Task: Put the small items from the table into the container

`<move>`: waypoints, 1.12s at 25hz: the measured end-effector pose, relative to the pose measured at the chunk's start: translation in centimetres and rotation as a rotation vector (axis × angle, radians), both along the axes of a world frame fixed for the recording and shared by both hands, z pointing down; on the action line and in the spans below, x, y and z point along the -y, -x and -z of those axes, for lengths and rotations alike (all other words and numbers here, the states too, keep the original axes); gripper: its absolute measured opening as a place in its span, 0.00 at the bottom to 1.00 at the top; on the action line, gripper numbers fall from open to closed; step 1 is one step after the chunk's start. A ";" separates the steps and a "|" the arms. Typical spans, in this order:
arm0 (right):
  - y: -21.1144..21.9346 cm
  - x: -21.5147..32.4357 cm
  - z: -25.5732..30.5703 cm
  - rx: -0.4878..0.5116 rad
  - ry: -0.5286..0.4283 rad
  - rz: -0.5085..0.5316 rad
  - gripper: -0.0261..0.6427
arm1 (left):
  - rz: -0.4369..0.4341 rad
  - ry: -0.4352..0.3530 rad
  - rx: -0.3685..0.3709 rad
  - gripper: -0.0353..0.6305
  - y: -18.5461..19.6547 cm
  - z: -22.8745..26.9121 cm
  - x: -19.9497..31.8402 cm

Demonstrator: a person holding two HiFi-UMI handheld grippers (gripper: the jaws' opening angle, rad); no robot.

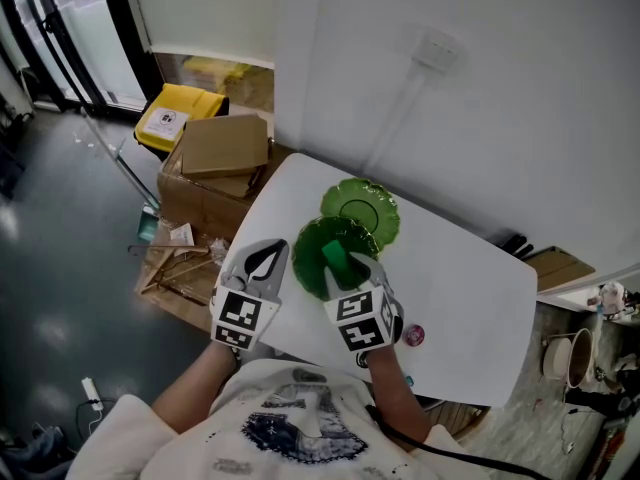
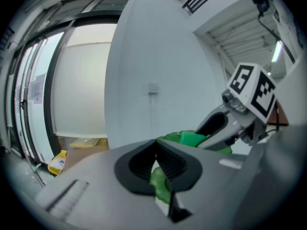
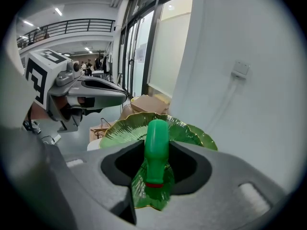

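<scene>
From the head view, you have a white table (image 1: 470, 268) against a white wall, and two green dishes on your side of it. Both are leaf-shaped, glossy and ribbed, with wavy rims. The far dish (image 1: 361, 208) lies flat. The near dish (image 1: 312, 258) overlaps its front rim, and I cannot tell whether they touch. Your left gripper (image 1: 282, 253) sits at the near dish's left rim. Your right gripper (image 1: 342, 266) reaches over that dish with one green bottle (image 1: 335, 258). One small pink disc (image 1: 414, 335) lies on the table just right of your right gripper, apart from both dishes. On the floor to the left are cardboard boxes (image 1: 225, 146) and a yellow box (image 1: 175, 118), well clear of your hands. A wall socket (image 1: 437, 48) sits above the table.

In the left gripper view, your left gripper (image 2: 160, 176) has its ribbed black jaws pressed together, pinching a thin green edge of the near dish (image 2: 159, 182). Beyond it, your right gripper (image 2: 216, 128) crosses from the right with the bottle (image 2: 189, 139).

In the right gripper view, your right gripper (image 3: 156, 162) has its jaws partly spread and clamped on the bottle (image 3: 157, 143). The bottle is smooth plastic with a rounded base pointing away and a red ring at the neck. It hangs over the near dish (image 3: 124, 128), with the far dish (image 3: 204, 138) behind on the right. Your left gripper (image 3: 123, 96) comes in from the left above the dish's rim, with the cardboard boxes (image 3: 146, 103) beyond.
</scene>
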State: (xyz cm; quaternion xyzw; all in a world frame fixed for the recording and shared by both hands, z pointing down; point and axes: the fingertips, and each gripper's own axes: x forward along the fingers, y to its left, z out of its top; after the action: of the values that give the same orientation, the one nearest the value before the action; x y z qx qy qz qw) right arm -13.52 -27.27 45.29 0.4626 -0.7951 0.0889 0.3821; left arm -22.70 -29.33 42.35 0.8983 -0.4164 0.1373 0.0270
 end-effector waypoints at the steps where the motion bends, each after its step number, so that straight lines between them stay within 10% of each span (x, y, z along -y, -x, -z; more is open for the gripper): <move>1: 0.0 0.0 -0.1 -0.005 0.003 0.000 0.27 | -0.001 0.001 0.001 0.03 0.0 0.0 0.0; 28: -0.2 -0.2 0.6 0.010 -0.060 -0.013 0.28 | 0.001 0.008 -0.001 0.03 0.5 -0.3 -1.2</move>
State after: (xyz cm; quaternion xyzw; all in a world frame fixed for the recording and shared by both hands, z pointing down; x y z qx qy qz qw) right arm -13.37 -27.11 44.70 0.4785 -0.7963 0.0699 0.3635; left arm -23.19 -28.18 42.65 0.8981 -0.4162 0.1384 0.0311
